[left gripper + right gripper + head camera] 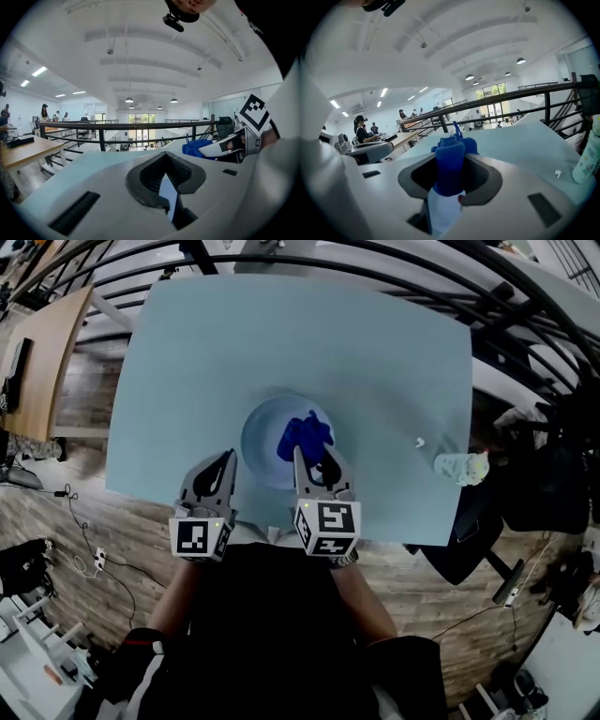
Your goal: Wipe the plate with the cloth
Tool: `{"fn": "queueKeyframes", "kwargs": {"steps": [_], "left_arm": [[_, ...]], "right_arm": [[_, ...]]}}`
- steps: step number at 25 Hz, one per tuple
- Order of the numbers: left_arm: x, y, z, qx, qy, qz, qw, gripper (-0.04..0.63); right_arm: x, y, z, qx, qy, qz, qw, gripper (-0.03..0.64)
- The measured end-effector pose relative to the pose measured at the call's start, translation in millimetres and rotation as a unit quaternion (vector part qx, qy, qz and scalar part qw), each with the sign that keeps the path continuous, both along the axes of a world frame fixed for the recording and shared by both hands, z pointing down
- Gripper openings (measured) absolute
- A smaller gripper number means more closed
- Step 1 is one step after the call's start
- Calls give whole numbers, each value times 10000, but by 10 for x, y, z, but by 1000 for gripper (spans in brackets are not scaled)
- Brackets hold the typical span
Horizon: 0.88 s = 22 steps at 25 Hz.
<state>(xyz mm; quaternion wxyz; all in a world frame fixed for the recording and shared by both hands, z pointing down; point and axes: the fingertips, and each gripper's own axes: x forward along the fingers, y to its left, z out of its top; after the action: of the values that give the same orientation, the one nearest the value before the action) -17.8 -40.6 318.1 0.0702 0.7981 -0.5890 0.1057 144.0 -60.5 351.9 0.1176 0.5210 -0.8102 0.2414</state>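
The right gripper (314, 463) pinches the crumpled blue cloth (305, 435) over the pale blue round plate (261, 432). The left gripper (218, 471) has its jaws closed on the plate's rim, seemingly to steady it.

no readable text or numbers, black-and-white square markers on left gripper (225, 458) and right gripper (312, 457) carry no letters, bottle (461, 467) label too blurred

A plate (262, 432) sits on the table (375, 352), near its near edge and left of centre. The cloth (305, 435) lies in the plate, right of its middle, with the right gripper (300, 456) on the cloth's near side. The left gripper (228, 457) is at the plate's near-left rim. A bottle (461, 466) lies at the table's right edge, and a railing (375, 268) runs behind the far edge.
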Motion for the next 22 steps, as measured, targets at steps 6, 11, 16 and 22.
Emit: {"fn": "queueKeyframes", "kwargs": {"steps": [6, 11, 16, 22], "left_arm": [[-48, -125, 291, -231, -9, -21, 9997, 0], [-53, -190, 583, -455, 4, 103, 9989, 1], [-15, -332, 763, -531, 25, 206, 9984, 1], [-60, -476, 936, -632, 100, 108, 9979, 2]], "right_arm": [[-121, -169, 306, -165, 179, -52, 9997, 120], [-188, -281, 543, -255, 316, -3, 9992, 120], [-200, -399, 786, -433, 370, 120, 9983, 120], [-269, -508, 1008, -577, 442, 146, 9972, 120]]}}
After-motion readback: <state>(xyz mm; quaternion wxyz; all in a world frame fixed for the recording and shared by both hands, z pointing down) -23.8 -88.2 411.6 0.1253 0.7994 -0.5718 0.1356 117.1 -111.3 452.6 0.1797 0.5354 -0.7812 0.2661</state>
